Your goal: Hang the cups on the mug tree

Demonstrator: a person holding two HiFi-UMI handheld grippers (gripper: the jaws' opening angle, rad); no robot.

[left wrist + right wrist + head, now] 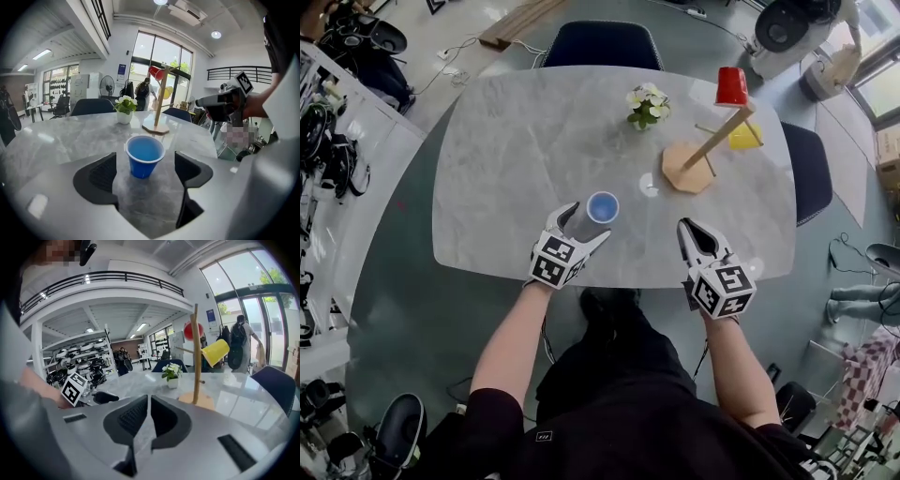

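Note:
A blue cup (pixel 602 206) (pixel 144 155) stands upright on the grey marble table (pixel 516 159), between the jaws of my left gripper (pixel 581 223) (pixel 145 171). The jaws are open and both pads stand clear of the cup's sides. The wooden mug tree (pixel 712 141) (pixel 161 105) (pixel 196 357) stands at the far right of the table. It carries a red cup (pixel 731 86) (pixel 190 330) near its top and a yellow cup (pixel 745 136) (pixel 214 352) on a lower peg. My right gripper (pixel 689 228) (pixel 148 416) is shut with nothing in it, near the front edge, short of the tree.
A small white pot of flowers (pixel 647 106) (pixel 124 110) sits left of the tree at the table's back. A dark chair (pixel 602 42) stands behind the table and another (pixel 806 169) at its right side. People stand by the glass doors in the distance.

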